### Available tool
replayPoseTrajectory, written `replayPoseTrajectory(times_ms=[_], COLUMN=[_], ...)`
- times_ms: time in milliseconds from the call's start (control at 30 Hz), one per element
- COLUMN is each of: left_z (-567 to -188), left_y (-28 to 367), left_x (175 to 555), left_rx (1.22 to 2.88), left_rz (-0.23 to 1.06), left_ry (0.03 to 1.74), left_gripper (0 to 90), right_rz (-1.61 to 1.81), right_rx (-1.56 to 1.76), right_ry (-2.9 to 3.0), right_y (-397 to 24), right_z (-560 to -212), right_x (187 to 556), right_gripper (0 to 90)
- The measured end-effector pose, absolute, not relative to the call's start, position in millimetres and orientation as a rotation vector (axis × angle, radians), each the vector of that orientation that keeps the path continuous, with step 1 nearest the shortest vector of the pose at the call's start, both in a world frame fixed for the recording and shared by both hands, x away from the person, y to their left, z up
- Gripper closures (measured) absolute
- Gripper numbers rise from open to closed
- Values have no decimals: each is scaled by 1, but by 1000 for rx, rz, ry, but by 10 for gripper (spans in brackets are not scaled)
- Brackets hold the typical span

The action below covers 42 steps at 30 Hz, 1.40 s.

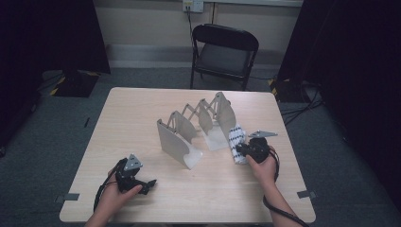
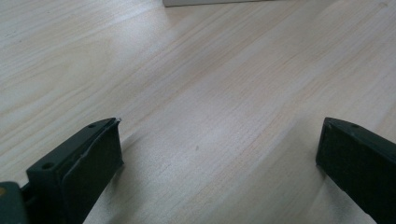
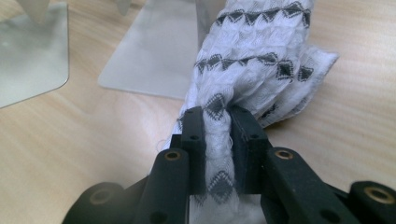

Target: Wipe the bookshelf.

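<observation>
The patterned cloth (image 3: 252, 60) is pinched in the right gripper (image 3: 219, 135) beside the folding rack (image 1: 196, 127), not yet judged placed; the left gripper (image 2: 219, 154) rests wide open, empty, on the table (image 1: 142, 109).

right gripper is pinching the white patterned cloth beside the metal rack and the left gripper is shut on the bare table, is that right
Not quite. The left gripper is open: the left gripper view shows its jaws wide apart over bare table. The rest holds: the right gripper pinches the white patterned cloth beside the metal rack.
</observation>
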<state>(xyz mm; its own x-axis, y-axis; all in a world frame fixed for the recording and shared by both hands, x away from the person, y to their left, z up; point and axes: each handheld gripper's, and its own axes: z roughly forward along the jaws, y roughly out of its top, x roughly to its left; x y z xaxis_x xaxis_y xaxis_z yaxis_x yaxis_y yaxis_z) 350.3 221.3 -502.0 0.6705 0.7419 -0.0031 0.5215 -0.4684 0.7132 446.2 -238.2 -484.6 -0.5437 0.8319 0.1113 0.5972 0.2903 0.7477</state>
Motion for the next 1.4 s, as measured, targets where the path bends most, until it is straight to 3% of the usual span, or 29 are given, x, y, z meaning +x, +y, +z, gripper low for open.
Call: replayPoseTrajectory(times_ms=[633,700,733,933,1200,1267,1400], left_z=[-502,-502,-502,-502,-502,-502,-502], left_y=[222,222,222,222,222,222,221], left_x=[350,350,350,350,350,350,351], left_rx=[2183,2182,2182,2182,2182,2182,2180], left_rz=[402,402,402,402,403,402,400], left_ry=[967,967,967,967,967,967,967], left_gripper=[0,0,0,0,0,0,0], right_rz=[1138,1131,1112,1145,1124,1081,1047], right_rx=[1237,1254,1263,1299,1297,1310,1303], right_ry=[2321,2313,2284,2176,2136,2166,2201], right_y=[-247,-247,-248,-250,-236,-233,-229], right_z=[-485,-485,-483,-472,-469,-477,-488], right_x=[391,386,384,381,405,411,410], right_gripper=[741,663,555,439,444,472,629])
